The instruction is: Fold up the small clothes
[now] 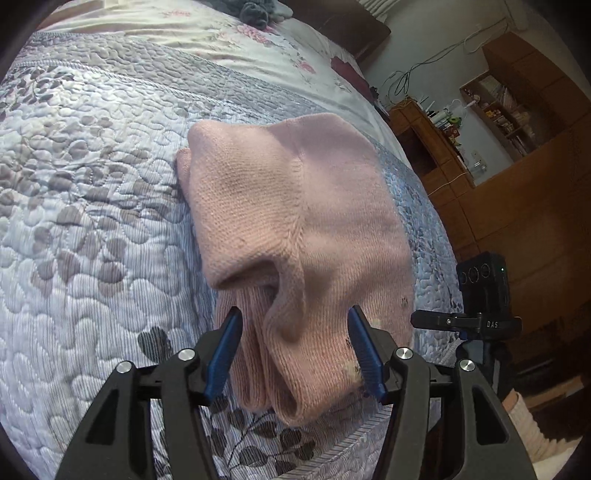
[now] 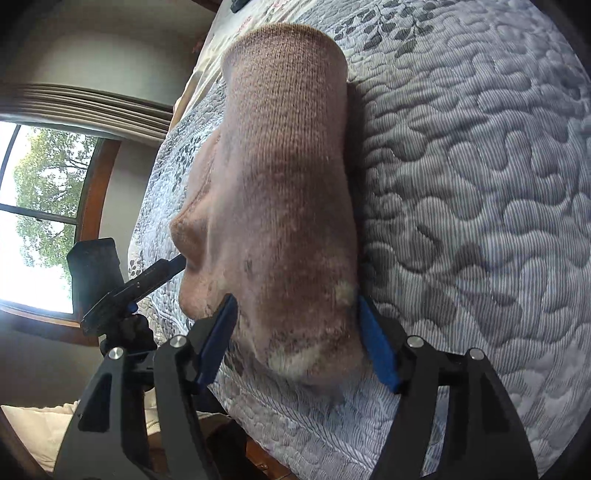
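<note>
A pink knit garment (image 1: 280,206) lies folded into a thick bundle on the quilted bedspread (image 1: 92,221), near the bed's edge. My left gripper (image 1: 295,350) stands open, its blue fingers (image 1: 225,354) straddling the bundle's near ribbed end. In the right wrist view the same garment (image 2: 284,166) runs away from me. My right gripper (image 2: 299,339) is open too, with a blue pad on each side of the garment's near end. Black parts of the other gripper show at the side in each view, the right one (image 1: 465,321) and the left one (image 2: 147,280).
A grey pile of clothes (image 1: 258,11) sits at the far end of the bed. Wooden cabinets and shelves (image 1: 517,166) stand beyond the bed's right edge. A window (image 2: 37,203) is on the left in the right wrist view. Quilt (image 2: 480,184) spreads wide beside the garment.
</note>
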Motion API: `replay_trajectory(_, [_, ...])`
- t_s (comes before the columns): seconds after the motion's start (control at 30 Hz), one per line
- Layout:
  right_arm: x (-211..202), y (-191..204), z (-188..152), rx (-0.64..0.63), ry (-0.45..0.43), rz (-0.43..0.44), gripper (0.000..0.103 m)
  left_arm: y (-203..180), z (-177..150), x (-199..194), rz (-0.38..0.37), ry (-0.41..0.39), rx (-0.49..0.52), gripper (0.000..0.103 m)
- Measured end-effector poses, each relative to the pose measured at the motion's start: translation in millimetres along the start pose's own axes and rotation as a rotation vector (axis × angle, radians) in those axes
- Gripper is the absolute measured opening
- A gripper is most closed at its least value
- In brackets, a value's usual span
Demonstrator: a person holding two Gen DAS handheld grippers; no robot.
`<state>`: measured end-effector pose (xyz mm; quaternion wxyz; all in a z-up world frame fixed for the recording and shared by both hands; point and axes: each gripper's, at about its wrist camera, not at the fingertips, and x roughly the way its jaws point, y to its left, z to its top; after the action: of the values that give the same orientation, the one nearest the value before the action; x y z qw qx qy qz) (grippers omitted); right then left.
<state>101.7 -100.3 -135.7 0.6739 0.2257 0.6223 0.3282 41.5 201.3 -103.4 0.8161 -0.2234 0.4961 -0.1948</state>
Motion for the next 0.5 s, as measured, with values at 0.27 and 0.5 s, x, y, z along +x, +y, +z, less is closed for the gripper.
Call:
replay_trajectory(0.27, [-6.8,1.4,-17.1,-0.004,-0.021,-0.022,0.032,9.2,-26.1,16.9,0.102,0.057,0.018,0.059])
replay_trajectory(0.5, [7.6,-9.6,-25.6,0.029,-0.002,-0.058,0.031,20.9,-34.2,22.6,0.100,0.071,0.003,0.062])
